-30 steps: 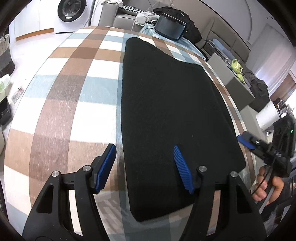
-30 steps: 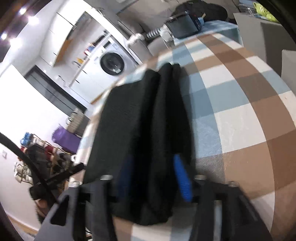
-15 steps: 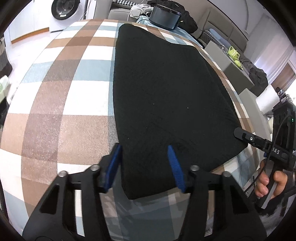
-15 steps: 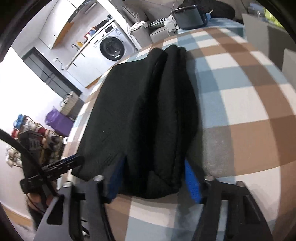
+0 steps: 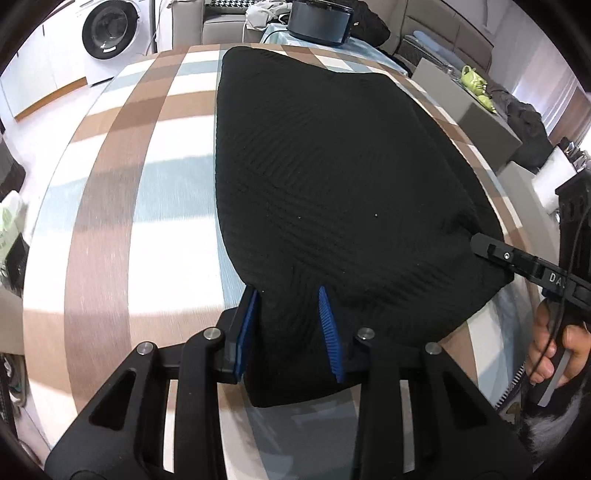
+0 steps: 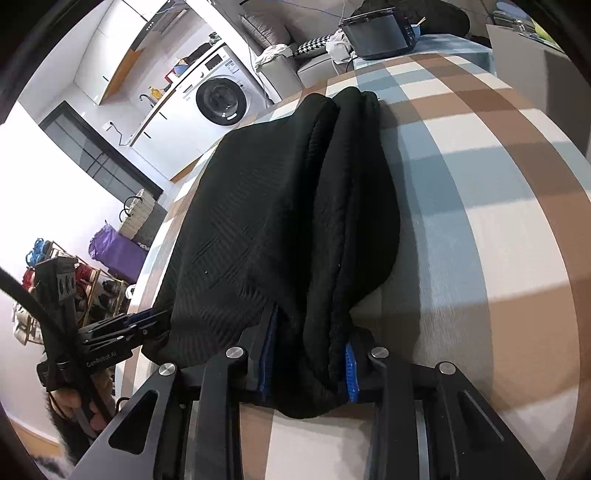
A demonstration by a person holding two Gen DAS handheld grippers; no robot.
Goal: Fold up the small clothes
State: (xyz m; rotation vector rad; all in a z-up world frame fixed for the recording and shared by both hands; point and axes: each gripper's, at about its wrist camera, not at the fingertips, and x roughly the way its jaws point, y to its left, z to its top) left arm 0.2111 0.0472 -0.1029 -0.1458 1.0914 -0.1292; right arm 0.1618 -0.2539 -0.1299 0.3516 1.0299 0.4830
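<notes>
A black knit garment lies folded lengthwise on the checked tablecloth. My left gripper is shut on the garment's near left corner, the cloth bunched between its blue pads. My right gripper is shut on the near right corner, where several folded layers are pinched. The right gripper also shows in the left wrist view at the garment's right corner, and the left gripper in the right wrist view at its left corner. The near edge is lifted slightly.
A dark round appliance stands at the table's far end. A washing machine is at the back left. Grey boxes stand to the right of the table. A shoe rack stands on the floor.
Both grippers moved forward onto the garment's near corners and closed on them. The near edge now bunches up between the pads and rises off the cloth.
</notes>
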